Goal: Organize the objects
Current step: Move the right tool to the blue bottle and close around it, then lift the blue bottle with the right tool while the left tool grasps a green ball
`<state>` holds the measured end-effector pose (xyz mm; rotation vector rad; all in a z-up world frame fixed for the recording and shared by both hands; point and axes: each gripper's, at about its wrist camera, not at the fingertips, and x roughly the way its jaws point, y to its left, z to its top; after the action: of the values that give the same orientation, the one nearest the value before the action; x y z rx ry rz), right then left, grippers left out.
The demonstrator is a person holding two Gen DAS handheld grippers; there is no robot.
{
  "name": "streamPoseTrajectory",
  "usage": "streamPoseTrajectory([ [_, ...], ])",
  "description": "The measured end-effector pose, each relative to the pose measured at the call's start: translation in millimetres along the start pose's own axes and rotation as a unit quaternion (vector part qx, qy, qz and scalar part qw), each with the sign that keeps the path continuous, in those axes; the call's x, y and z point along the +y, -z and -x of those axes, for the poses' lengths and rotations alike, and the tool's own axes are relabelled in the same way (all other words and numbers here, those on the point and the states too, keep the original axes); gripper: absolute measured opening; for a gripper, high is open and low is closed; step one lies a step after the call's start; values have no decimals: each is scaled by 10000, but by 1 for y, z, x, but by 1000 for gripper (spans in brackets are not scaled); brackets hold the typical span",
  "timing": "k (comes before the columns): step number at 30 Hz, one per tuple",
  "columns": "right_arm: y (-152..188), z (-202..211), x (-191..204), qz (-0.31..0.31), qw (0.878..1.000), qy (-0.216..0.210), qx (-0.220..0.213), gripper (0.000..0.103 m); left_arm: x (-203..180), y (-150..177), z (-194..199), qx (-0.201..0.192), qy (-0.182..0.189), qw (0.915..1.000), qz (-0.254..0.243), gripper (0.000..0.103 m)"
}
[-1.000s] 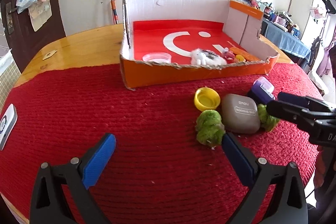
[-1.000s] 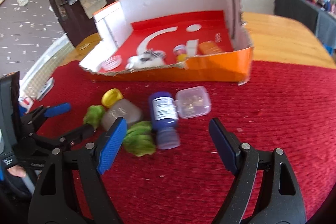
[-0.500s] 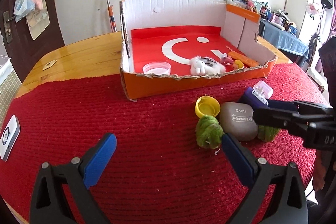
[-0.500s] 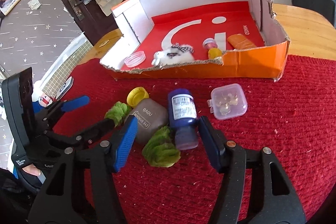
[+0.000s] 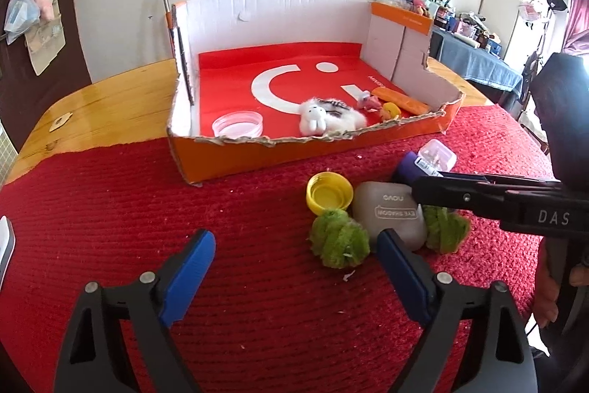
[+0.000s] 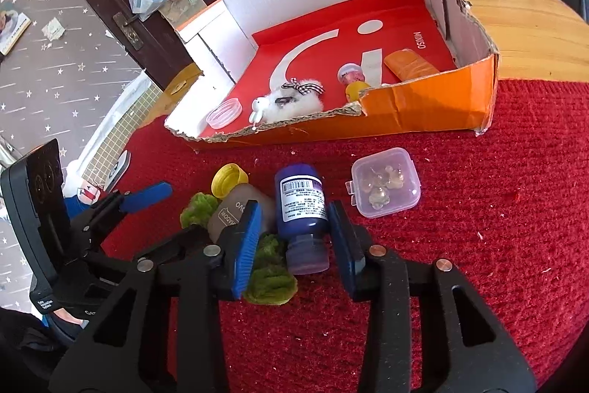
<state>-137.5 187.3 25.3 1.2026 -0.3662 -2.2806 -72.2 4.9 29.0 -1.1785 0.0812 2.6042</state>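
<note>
Right gripper [image 6: 294,238] is closing around the purple bottle [image 6: 301,205], which lies on its side between the blue pads, cap end nearest the camera; a sliver of gap shows on each side, so the pads are not yet pressing; the bottle rests on the red cloth [image 6: 478,282], touching a green pompom [image 6: 270,277] at its near left and the grey eye-shadow case [image 6: 235,209] on its left; a clear plastic box [image 6: 383,183] sits just right of it; a yellow cap [image 6: 228,177] and a second green pompom [image 5: 338,238] lie left of the case; beyond stands the orange cardboard tray [image 6: 423,109]; left gripper [image 5: 294,264] hovers with jaws wide though narrowing, nothing between them, the second pompom just beyond its right pad.
</note>
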Motion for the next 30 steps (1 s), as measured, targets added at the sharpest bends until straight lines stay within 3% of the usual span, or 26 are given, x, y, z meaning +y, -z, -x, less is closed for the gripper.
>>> streamPoseTrajectory([
  [17, 0, 0, -2, -17, 10000, -58, 22, 36, 28, 0, 18, -84, -510, 9980, -373, 91],
  [23, 1, 0, -1, -17, 10000, -79, 17, 36, 34, 2, 25, -7, 3, 10000, -6, 91],
  [28, 2, 0, 0, -19, 10000, -70, 13, 36, 24, 1, 14, 84, 97, 9999, -89, 90],
  [30, 3, 0, 0, -1, 10000, -50, 10, 36, 22, 1, 9, 131, 82, 9998, -91, 83],
])
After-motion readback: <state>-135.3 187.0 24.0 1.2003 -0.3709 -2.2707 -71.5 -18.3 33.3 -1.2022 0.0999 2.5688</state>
